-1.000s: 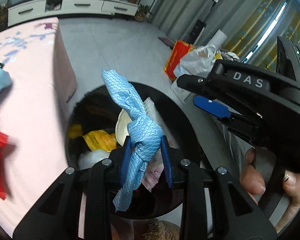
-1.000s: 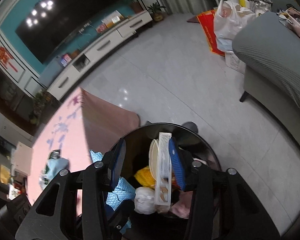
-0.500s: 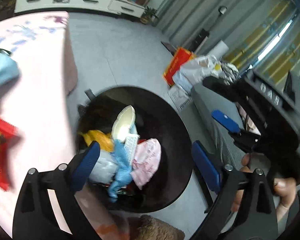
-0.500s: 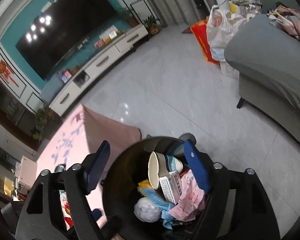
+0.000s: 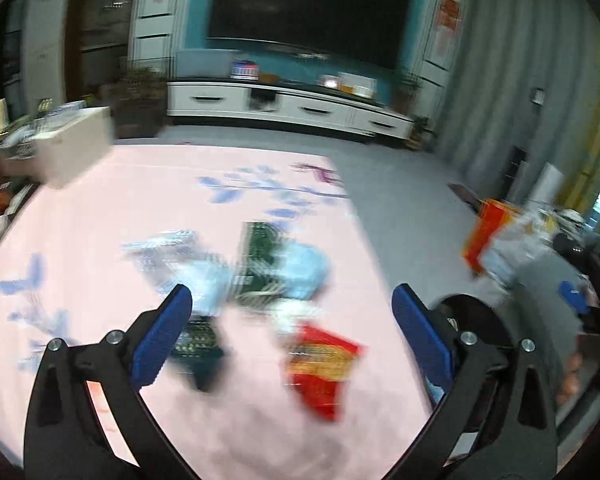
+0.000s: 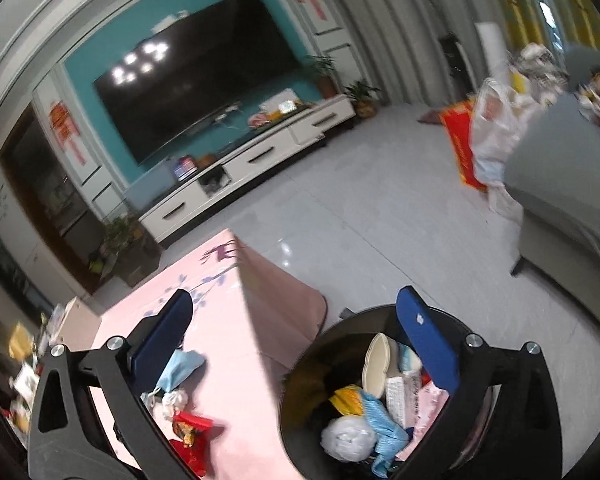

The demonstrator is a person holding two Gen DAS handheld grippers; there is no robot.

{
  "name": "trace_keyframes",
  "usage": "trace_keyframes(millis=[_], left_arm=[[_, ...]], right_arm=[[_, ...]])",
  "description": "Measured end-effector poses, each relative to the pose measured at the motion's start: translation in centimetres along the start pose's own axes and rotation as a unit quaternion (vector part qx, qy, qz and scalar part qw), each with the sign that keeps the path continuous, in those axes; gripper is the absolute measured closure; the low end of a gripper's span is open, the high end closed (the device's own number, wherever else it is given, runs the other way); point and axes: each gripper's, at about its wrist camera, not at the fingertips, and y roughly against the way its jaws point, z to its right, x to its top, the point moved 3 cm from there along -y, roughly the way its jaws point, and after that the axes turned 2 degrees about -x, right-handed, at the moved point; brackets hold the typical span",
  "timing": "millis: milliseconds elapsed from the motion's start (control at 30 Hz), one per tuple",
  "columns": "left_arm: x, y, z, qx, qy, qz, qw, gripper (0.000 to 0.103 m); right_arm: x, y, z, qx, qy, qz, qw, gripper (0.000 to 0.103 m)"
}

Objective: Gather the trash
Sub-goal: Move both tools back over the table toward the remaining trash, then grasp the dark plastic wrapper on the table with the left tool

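Over the pink desk [image 5: 100,240] the left hand-held gripper [image 5: 292,336] had just spread wide, empty; the right hand-held gripper [image 6: 296,340], likewise spread, hung over the black bin [image 6: 300,364] holding the blue cloth [image 6: 384,420], red wrapper [image 5: 320,368] lying on the desk.

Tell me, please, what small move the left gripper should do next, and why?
Probably lower the left gripper onto the red wrapper on the pink table. Its jaws have just been opening, stand wide and hold nothing, and the wrapper lies right between them. The blue cloth already lies in the bin.
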Motion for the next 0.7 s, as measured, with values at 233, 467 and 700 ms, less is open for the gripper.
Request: trace_keyframes(millis=[233,467,700], left_arm=[[-1.8,-1.8,-8.6,0.045,0.08,-0.023,0.9955,0.003],[-4.5,-5.1,-13.0,0.022,0.146,-0.089,0.985,0.003],[-5.6,-6.4,-13.7,0.013,0.155,-0.108,0.9819,0.003]], right_arm=[[-2.8,-2.3,-6.7,0.03,0.085,-0.02,0.996,0.003],[-7.9,-6.7,-11.3,-0.01,0.159,-0.059,0.985,0.003],[-11.9,-8.8,-13.5,-0.027,0.222,-0.092,0.97,0.003]])
